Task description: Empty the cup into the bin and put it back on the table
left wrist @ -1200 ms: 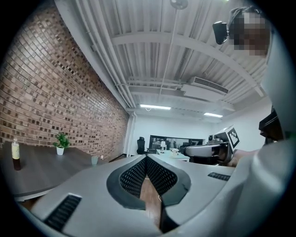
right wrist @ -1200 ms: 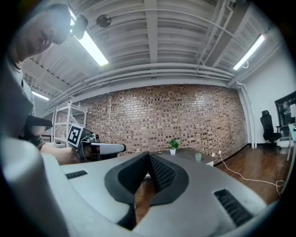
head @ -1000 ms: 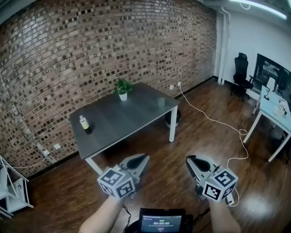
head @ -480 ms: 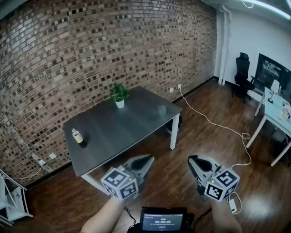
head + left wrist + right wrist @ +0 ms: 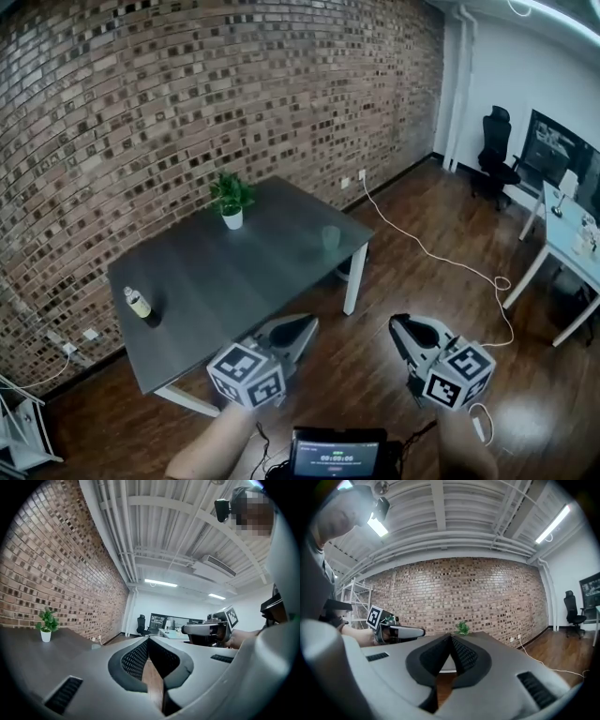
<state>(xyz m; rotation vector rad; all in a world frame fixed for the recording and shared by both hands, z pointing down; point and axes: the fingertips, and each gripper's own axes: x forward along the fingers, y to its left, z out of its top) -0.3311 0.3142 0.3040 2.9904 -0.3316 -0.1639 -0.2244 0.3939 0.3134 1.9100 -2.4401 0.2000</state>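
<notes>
Cup [image 5: 331, 237] well beyond L tongs [image 5: 306, 324], R tongs [image 5: 397, 324]

The surface [image 5: 234, 272] is showing a dark grey, smooth, matt top on white painted legs. The wall [image 5: 187, 112] is showing rough, uneven brick. The floor [image 5: 394, 281] is gleaming as dark, polished wood boards. The cup [image 5: 331, 237] is looking translucent and smooth, glass or plastic unclear. The pot [image 5: 232, 220] is looking white and smooth. The left hand-held gripper [image 5: 309, 322] and right hand-held gripper [image 5: 396, 322] are showing matt grey plastic shells with dark ribbed pads [image 5: 137, 659].

Left claw [image 5: 308, 322], right claw [image 5: 396, 322]: grey, marker-cubed.
</notes>
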